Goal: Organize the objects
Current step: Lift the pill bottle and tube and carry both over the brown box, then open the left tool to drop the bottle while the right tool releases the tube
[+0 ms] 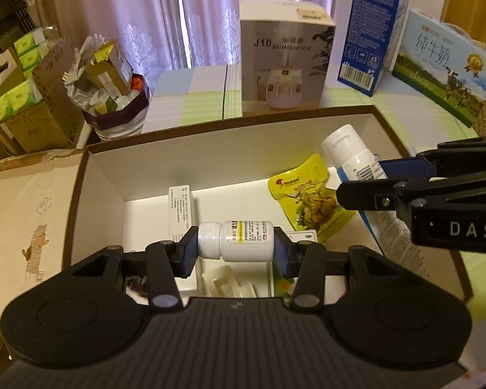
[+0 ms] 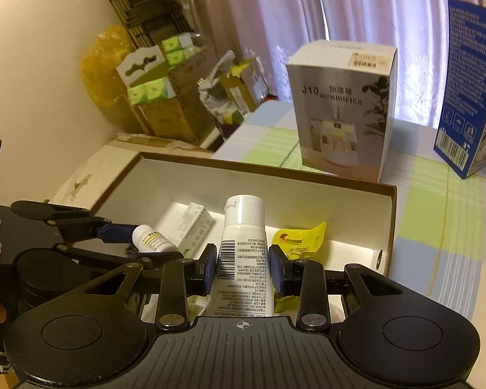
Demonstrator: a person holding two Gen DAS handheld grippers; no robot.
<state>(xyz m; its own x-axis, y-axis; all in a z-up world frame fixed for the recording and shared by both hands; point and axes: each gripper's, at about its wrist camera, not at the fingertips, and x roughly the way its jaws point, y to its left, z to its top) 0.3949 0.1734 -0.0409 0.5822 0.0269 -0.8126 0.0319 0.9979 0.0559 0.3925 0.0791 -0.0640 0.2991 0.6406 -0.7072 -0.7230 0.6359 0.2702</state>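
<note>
Pale pink curtains (image 2: 356,16) backlit far; checked tablecloth (image 2: 437,214) right; stacked cardboard cartons (image 2: 165,110) against cream wall (image 2: 32,48) left.

This looks like a room in a home. Pink curtains (image 2: 356,16) hang at the window, a checked cloth covers the table (image 2: 437,227), and boxes of tissue packs (image 2: 158,90) are piled in the corner, maybe for storage.

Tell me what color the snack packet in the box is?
Yellow. The snack packet lies in the box, clearest in the left wrist view.
</note>
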